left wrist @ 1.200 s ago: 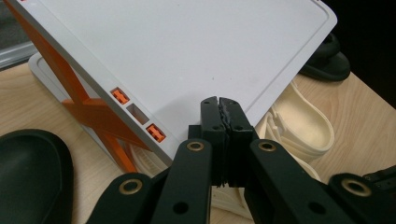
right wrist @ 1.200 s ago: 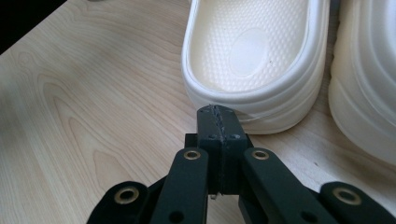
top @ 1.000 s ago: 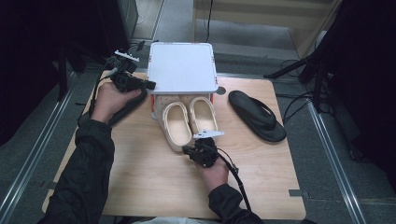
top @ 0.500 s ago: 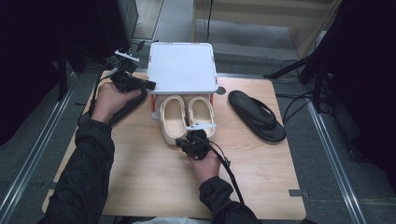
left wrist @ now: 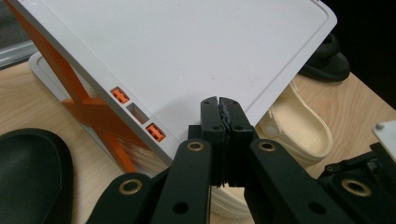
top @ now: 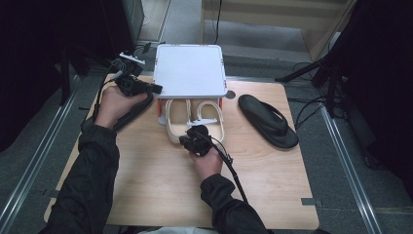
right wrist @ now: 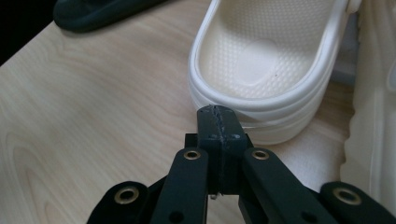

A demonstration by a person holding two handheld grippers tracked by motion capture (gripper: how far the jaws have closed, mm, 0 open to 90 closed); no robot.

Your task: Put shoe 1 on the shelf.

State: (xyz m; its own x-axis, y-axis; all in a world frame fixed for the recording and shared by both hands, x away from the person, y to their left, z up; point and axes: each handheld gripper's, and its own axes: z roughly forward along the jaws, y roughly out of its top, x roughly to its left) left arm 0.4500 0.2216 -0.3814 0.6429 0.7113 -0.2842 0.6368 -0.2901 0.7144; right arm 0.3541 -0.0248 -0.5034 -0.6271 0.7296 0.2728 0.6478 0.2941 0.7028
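I was nudging the pair of cream rubber clogs (top: 195, 119) under the white rack (top: 191, 68) on the worktop (top: 146, 185). My right hand-held gripper (right wrist: 219, 114), clamped empty, met one heel; my left hand-held gripper (left wrist: 221, 105), also closed empty, hovered. Next: a steady forward push.

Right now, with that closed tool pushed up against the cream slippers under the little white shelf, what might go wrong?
1. The right gripper has its jaws shut against the heel of one cream slipper. A push off centre could turn it crooked instead of sliding it straight under.
2. The white shelf stands on thin orange legs, so a hard shove might shift it.
3. The left gripper is at the shelf's edge and could bump it.
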